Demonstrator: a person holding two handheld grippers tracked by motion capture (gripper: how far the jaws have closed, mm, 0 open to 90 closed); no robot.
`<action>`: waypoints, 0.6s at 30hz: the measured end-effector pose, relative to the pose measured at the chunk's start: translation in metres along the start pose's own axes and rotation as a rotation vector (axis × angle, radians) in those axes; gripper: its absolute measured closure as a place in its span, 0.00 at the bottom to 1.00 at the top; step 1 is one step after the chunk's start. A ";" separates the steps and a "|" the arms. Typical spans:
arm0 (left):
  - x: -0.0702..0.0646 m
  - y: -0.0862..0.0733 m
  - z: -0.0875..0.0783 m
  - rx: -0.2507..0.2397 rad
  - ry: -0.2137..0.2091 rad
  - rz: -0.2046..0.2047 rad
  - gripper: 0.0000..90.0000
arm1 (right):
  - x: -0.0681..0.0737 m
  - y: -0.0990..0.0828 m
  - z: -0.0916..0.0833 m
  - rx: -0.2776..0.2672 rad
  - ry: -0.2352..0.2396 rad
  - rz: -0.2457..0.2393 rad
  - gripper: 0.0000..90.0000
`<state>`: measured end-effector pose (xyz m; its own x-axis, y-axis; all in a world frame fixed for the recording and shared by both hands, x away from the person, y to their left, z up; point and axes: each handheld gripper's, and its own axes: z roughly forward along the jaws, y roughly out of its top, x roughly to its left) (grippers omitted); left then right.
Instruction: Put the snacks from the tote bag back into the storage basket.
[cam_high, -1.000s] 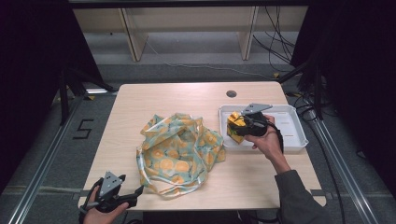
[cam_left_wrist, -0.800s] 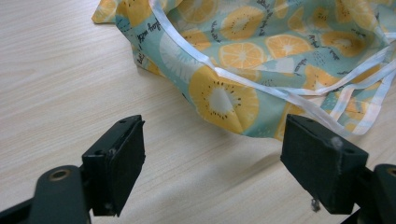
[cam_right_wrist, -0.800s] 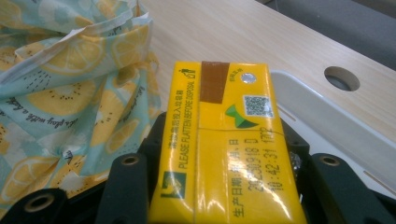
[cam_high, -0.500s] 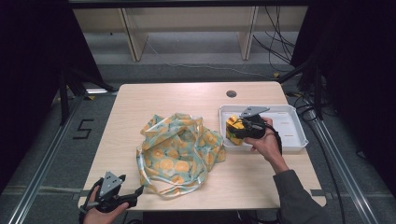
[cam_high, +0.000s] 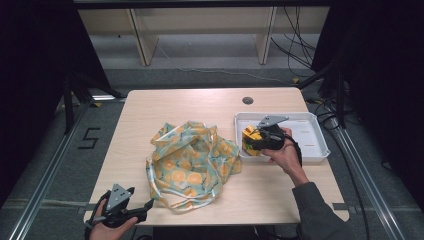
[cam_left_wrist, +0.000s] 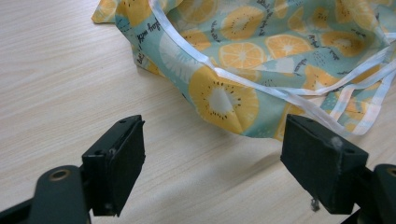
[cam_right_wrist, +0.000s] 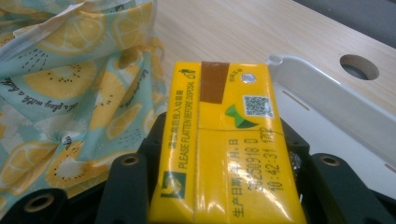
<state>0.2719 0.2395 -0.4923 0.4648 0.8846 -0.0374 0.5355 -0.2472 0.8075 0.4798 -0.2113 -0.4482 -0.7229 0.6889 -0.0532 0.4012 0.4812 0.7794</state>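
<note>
At the centre right of the high view, the right claw (cam_high: 256, 141) pinched a yellow carton (cam_high: 250, 141) over the white tray's (cam_high: 310, 120) left end, its long axis pointing away from the claw. The fruit-print bag (cam_high: 192, 165) lay just to its left. The left claw (cam_high: 142, 207) stood spread at lower left.

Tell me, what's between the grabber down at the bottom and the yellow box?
The fruit-print cloth bag lies between the left gripper and the yellow carton, as the high view shows.

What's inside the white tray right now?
At the white tray's left end, the right gripper holds a yellow carton. What lies beneath the carton is hidden.
</note>
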 end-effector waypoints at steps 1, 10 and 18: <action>0.000 0.000 0.000 0.001 0.000 0.002 0.23 | 0.000 0.000 0.000 0.001 0.003 0.009 0.58; 0.000 0.000 0.000 0.002 0.000 0.001 0.23 | -0.002 -0.003 0.001 -0.002 0.012 0.010 0.58; 0.000 0.000 0.001 -0.001 -0.001 -0.003 0.23 | 0.000 -0.006 0.003 -0.009 0.019 0.000 0.58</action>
<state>0.2723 0.2391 -0.4930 0.4639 0.8850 -0.0400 0.5362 -0.2446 0.8079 0.4794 -0.2124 -0.4550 -0.7338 0.6781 -0.0415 0.3958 0.4764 0.7851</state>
